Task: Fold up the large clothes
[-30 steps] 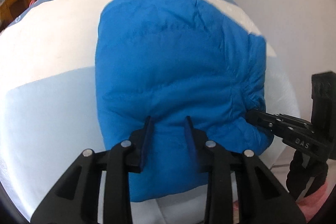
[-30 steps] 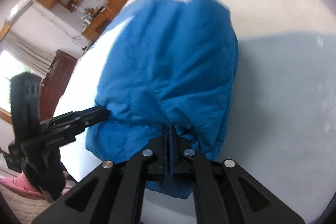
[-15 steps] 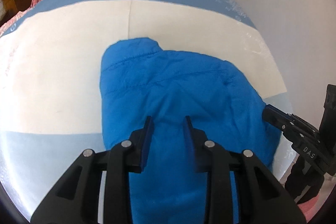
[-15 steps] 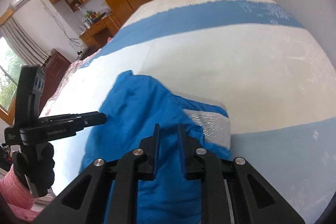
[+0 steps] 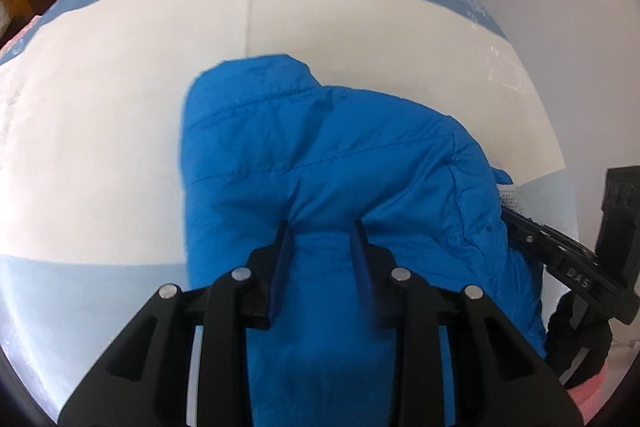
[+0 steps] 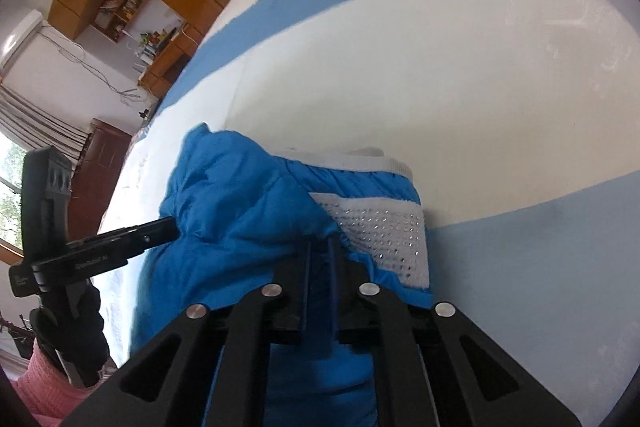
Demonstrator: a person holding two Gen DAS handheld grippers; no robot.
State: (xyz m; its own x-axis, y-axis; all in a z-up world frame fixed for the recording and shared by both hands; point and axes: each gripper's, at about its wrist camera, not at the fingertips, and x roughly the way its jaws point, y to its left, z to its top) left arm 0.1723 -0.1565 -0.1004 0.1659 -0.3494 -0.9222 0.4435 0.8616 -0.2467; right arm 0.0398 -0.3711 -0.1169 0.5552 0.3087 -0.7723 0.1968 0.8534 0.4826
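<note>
The left claw (image 5: 323, 227) is pinching a fold of the blue jacket (image 5: 340, 163), and the right claw (image 6: 320, 247) is clamping its hem at 6 o'clock, probably for laying it folded on the bed (image 5: 120, 115).

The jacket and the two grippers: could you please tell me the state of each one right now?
Blue jacket: bunched and partly folded on the bed, its white studded band showing.
Left gripper: closed on a thick fold of the jacket.
Right gripper: shut on the jacket's gathered edge beside the band.
Bed: white and blue cover, spread flat under the jacket.
</note>
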